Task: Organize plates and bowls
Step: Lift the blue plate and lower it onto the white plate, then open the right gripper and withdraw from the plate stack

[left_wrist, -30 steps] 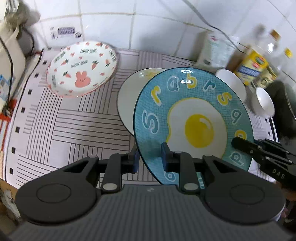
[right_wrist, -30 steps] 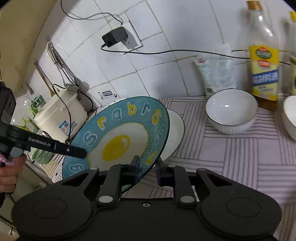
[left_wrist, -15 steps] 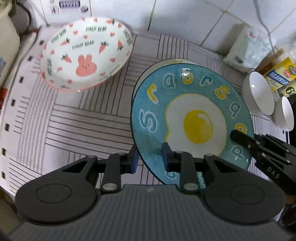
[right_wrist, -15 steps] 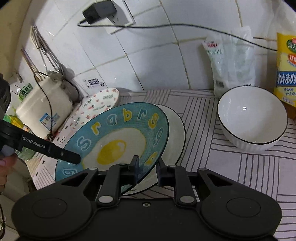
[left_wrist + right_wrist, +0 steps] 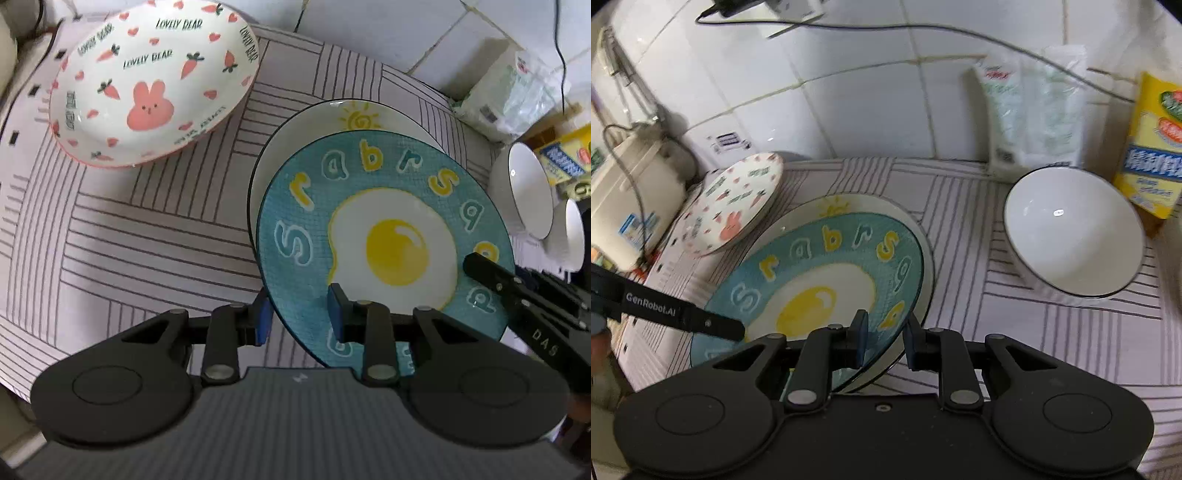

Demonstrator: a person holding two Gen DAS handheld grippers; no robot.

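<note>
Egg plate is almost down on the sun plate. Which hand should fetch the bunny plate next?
Left. The bunny plate lies on the left gripper's side, and its jaws have just been opening around the egg plate's rim. The right gripper grips that rim, farther from the bunny plate.

Beyond the jaws rises a white tiled wall with pale grout lines. A dark cable runs across it from a plug at the top. Below the jaws, the desk is covered by a white mat with grey stripes. The light is dim and even.
</note>
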